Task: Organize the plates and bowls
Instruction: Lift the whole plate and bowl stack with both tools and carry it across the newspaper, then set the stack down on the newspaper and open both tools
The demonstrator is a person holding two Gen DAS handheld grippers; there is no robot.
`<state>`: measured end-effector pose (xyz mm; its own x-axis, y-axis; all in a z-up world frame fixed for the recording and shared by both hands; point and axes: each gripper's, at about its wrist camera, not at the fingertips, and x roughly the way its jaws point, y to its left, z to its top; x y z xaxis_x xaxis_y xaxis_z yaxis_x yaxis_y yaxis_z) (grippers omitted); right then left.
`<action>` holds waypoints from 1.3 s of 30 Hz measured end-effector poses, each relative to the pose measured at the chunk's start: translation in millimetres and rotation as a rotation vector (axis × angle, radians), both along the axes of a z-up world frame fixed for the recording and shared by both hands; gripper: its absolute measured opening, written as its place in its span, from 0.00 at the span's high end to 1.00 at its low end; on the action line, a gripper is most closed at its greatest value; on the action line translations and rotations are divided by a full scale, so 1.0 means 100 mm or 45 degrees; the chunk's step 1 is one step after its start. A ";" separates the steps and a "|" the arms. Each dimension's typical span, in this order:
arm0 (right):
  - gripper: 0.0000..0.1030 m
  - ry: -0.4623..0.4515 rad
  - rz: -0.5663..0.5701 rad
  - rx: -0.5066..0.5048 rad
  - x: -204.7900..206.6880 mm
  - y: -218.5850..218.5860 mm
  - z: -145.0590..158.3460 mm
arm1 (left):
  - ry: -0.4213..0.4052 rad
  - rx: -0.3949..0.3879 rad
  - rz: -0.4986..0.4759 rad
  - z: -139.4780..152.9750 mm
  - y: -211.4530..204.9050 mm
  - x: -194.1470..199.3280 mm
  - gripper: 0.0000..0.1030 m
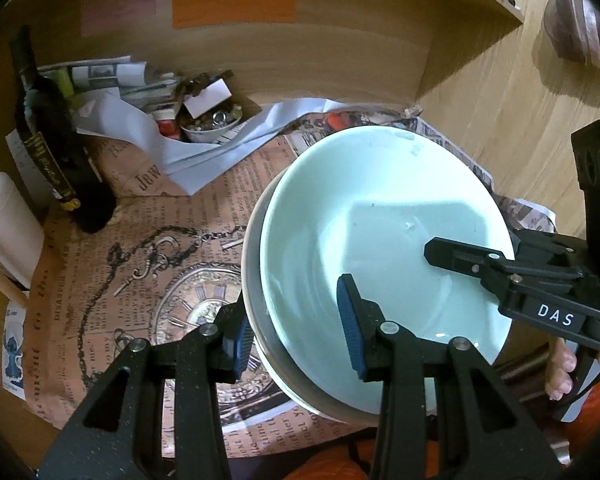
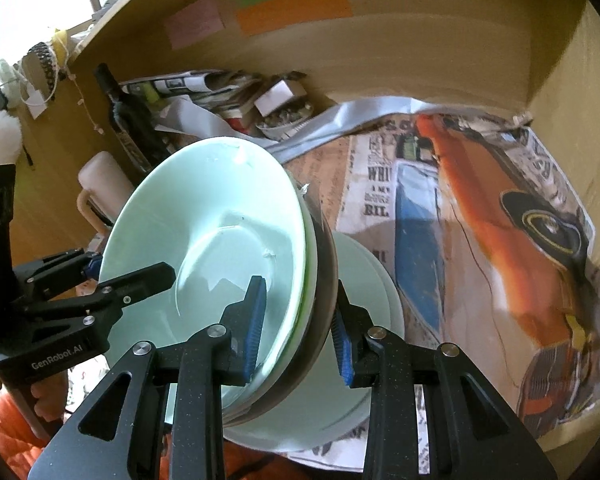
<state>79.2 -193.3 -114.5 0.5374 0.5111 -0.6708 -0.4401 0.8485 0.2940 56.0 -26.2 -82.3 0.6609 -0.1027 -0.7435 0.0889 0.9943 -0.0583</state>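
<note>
We are clamping the stack of bowls (image 1: 380,248) from both sides: our left gripper (image 1: 296,344) is pinching the near left rim, one blue pad inside the pale green top bowl (image 2: 204,248) and one outside, while our right gripper (image 2: 296,332) is gripping the opposite rim the same way. The stack is tilting above the printed newspaper lining (image 1: 140,264), with white plates (image 2: 364,280) lying just beneath on the right. Farther back, a dark bottle (image 1: 56,152) is standing by the wooden wall (image 1: 300,64), near a small bowl of odds and ends (image 1: 212,124).
</note>
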 end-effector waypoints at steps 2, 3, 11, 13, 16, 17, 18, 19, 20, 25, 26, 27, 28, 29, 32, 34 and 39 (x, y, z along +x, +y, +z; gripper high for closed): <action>0.73 0.015 -0.008 0.001 0.01 -0.02 -0.03 | 0.014 -0.007 -0.007 -0.02 0.00 0.01 0.62; 0.73 0.019 -0.010 0.000 0.00 -0.03 -0.04 | 0.020 -0.010 -0.011 -0.04 -0.01 0.02 0.62; 0.73 0.074 -0.033 -0.005 0.03 -0.08 -0.17 | 0.070 -0.015 -0.034 -0.18 -0.05 0.09 0.62; 0.73 0.085 -0.038 -0.009 0.04 -0.07 -0.19 | 0.078 -0.015 -0.036 -0.20 -0.05 0.11 0.62; 0.73 0.098 -0.040 -0.018 0.06 -0.08 -0.23 | 0.091 -0.020 -0.044 -0.24 -0.04 0.14 0.62; 0.73 0.104 -0.041 -0.020 0.07 -0.08 -0.24 | 0.097 -0.025 -0.045 -0.25 -0.03 0.16 0.62; 0.73 0.109 -0.041 -0.022 0.08 -0.08 -0.25 | 0.103 -0.030 -0.045 -0.27 -0.02 0.17 0.62; 0.73 0.111 -0.042 -0.016 0.09 -0.09 -0.25 | 0.101 -0.030 -0.045 -0.27 -0.02 0.19 0.62; 0.73 0.114 -0.044 -0.013 0.10 -0.09 -0.25 | 0.098 -0.028 -0.045 -0.27 -0.01 0.19 0.62; 0.72 0.112 -0.040 0.006 0.14 -0.09 -0.26 | 0.094 -0.032 -0.051 -0.29 0.02 0.21 0.62; 0.72 0.102 -0.041 0.002 0.13 -0.07 -0.25 | 0.096 -0.034 -0.050 -0.30 0.03 0.22 0.62; 0.71 0.084 -0.041 -0.008 0.12 -0.06 -0.24 | 0.095 -0.037 -0.049 -0.31 0.04 0.22 0.62; 0.71 0.073 -0.042 -0.015 0.11 -0.05 -0.24 | 0.090 -0.038 -0.048 -0.31 0.05 0.22 0.62; 0.70 0.051 -0.039 -0.033 0.09 -0.03 -0.24 | 0.076 -0.036 -0.048 -0.31 0.05 0.22 0.62; 0.70 0.006 -0.052 -0.059 0.07 -0.02 -0.22 | -0.005 -0.004 -0.038 -0.24 0.05 0.18 0.62; 0.70 -0.022 -0.058 -0.072 0.06 -0.02 -0.20 | -0.041 0.008 -0.032 -0.20 0.06 0.15 0.62; 0.64 -0.104 -0.116 -0.068 -0.01 -0.08 -0.08 | -0.064 -0.001 0.000 -0.16 0.14 0.12 0.61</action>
<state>78.6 -201.3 -122.4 0.6341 0.4224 -0.6477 -0.3811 0.8995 0.2135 67.9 -12.6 -98.0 0.6973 -0.1034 -0.7093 0.0919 0.9943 -0.0545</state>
